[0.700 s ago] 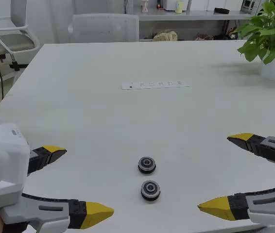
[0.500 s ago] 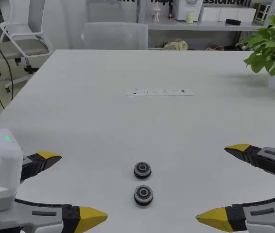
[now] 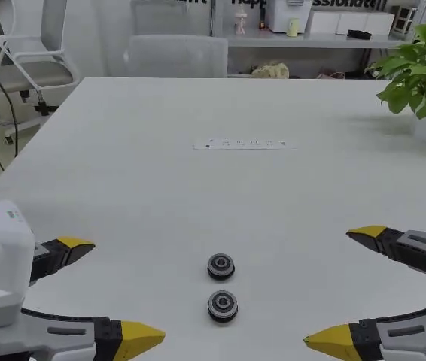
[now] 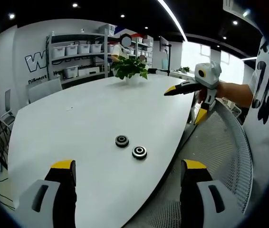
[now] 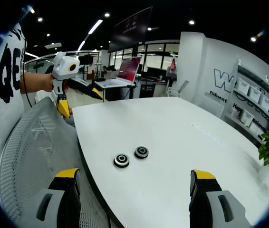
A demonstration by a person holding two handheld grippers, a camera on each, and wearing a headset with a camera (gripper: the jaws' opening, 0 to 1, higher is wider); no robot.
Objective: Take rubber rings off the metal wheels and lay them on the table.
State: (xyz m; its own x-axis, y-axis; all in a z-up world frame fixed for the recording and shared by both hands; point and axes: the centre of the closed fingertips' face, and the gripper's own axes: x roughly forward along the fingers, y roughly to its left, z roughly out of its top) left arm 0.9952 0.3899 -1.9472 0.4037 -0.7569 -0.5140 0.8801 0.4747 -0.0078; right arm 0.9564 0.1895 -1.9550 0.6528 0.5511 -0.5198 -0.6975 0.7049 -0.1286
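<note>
Near the front edge of the desk sit the far metal wheel and near metal wheel, close together, rubber rings on; my left gripper and right gripper flank them, fingers spread, grasping nothing.

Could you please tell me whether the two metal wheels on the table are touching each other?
Apart. The head view shows a strip of bare table between the farther wheel and the nearer wheel.

On the counter, the far wheel sits just behind the near wheel, between my left claw and right claw.
</note>
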